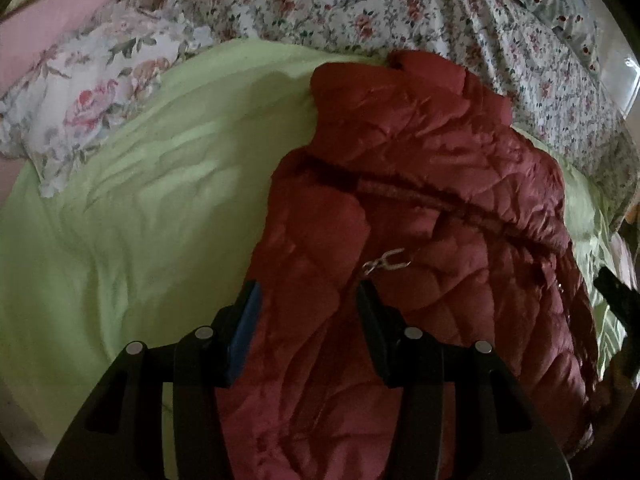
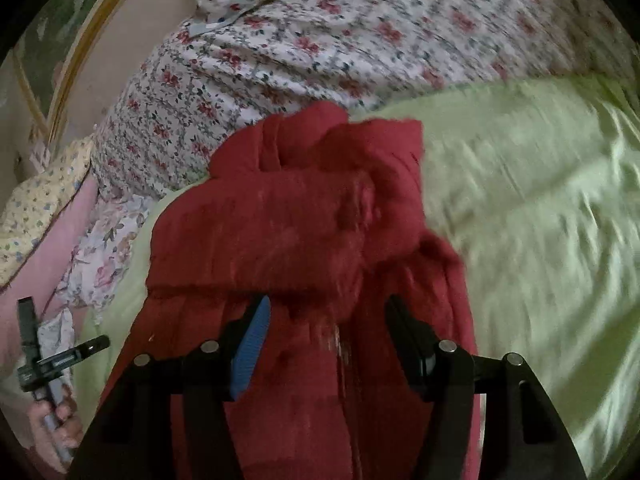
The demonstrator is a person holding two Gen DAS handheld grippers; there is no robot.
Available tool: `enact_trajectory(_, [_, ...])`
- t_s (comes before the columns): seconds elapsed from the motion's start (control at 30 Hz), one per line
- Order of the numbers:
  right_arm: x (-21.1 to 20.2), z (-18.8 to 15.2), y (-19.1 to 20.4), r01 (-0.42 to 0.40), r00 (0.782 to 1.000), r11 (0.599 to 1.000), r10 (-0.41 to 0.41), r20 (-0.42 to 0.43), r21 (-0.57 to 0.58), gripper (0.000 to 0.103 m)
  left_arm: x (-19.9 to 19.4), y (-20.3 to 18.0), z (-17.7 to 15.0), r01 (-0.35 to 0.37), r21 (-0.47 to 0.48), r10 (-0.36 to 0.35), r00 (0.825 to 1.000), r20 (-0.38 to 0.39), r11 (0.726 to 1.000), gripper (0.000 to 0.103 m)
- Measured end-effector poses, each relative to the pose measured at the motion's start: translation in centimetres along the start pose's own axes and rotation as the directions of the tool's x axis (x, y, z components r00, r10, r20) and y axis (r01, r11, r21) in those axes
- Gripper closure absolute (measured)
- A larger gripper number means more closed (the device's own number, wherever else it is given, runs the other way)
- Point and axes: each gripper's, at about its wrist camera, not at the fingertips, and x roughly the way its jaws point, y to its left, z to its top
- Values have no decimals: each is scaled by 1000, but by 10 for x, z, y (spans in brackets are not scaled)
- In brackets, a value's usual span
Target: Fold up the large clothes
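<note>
Here, a red quilted jacket (image 1: 420, 200) is lying bunched on a light green sheet (image 1: 140, 220), filling the centre and lower right of the left wrist view. Its collar end is pointing toward the upper middle of that frame, close to a floral blanket (image 1: 320, 0) that is running across the top. A metal zipper pull (image 1: 386, 263) is resting on the jacket near the frame's centre, just above the left gripper (image 1: 310, 296). That gripper's jaws are standing partly apart over the jacket's lower edge; the padded fabric is lying between them, and whether the fingers are pressing it I cannot tell. A floral pillow (image 1: 92, 100) is sitting at the left of the frame, with a pink pillow (image 1: 52, 20) in the upper left corner.

In the right wrist view, the jacket (image 2: 288, 220) is occupying the centre, heaped in folds and blurred, with the sheet (image 2: 540, 220) stretching off to the right and the blanket (image 2: 360, 40) across the top. The right gripper (image 2: 326, 312) is hovering with jaws spread wide above the jacket at lower centre, gripping nothing. At the lower left edge, a hand (image 2: 54, 420) is holding the handle of the other gripper.
</note>
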Motion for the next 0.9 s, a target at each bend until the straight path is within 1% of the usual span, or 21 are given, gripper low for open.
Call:
enact_trajectory(0.13, [-21, -20, -1, 2, 1000, 1000, -2, -6, 31, 40, 5, 10, -7, 38, -8, -38, 999, -27, 999, 55])
enact_trajectory(0.2, [-32, -26, 4, 11, 1000, 1000, -11, -6, 19, 40, 4, 13, -11, 47, -8, -47, 998, -31, 999, 52])
enact_trajectory(0.23, [-37, -29, 5, 18, 1000, 1000, -18, -9, 10, 39, 4, 15, -14, 51, -8, -52, 998, -32, 999, 51])
enact_trajectory(0.3, [-46, -35, 7, 21, 1000, 1000, -21, -14, -1, 33, 3, 20, -18, 59, -6, -59, 998, -37, 998, 49])
enact_trajectory(0.37, [-55, -41, 5, 43, 999, 999, -43, -21, -9, 31, 1, 25, -23, 67, -4, -67, 997, -41, 998, 48])
enact_trajectory(0.47, [-65, -51, -4, 77, 996, 997, -77, -40, 1, 30, -1, 31, -31, 83, -1, -83, 995, -51, 997, 41])
enact_trajectory(0.53, [-70, -59, -13, 101, 994, 995, -100, -54, 22, 29, -1, 33, -38, 93, 11, -92, 994, -63, 996, 40])
enact_trajectory(0.63, [-73, -72, -29, 148, 986, 987, -142, -92, 56, 29, 0, 35, -47, 110, 26, -108, 991, -83, 994, 40])
enact_trajectory(0.7, [-72, -80, -36, 150, 983, 985, -140, -114, 84, 29, 1, 34, -53, 122, 43, -118, 989, -95, 992, 40])
enact_trajectory(0.8, [-67, -89, -40, 143, 981, 984, -126, -146, 107, 29, 0, 35, -61, 117, 68, -110, 989, -103, 991, 40])
enact_trajectory(0.9, [-64, -91, -39, 140, 980, 984, -121, -159, 110, 29, -3, 41, -65, 133, 57, -127, 987, -103, 990, 40])
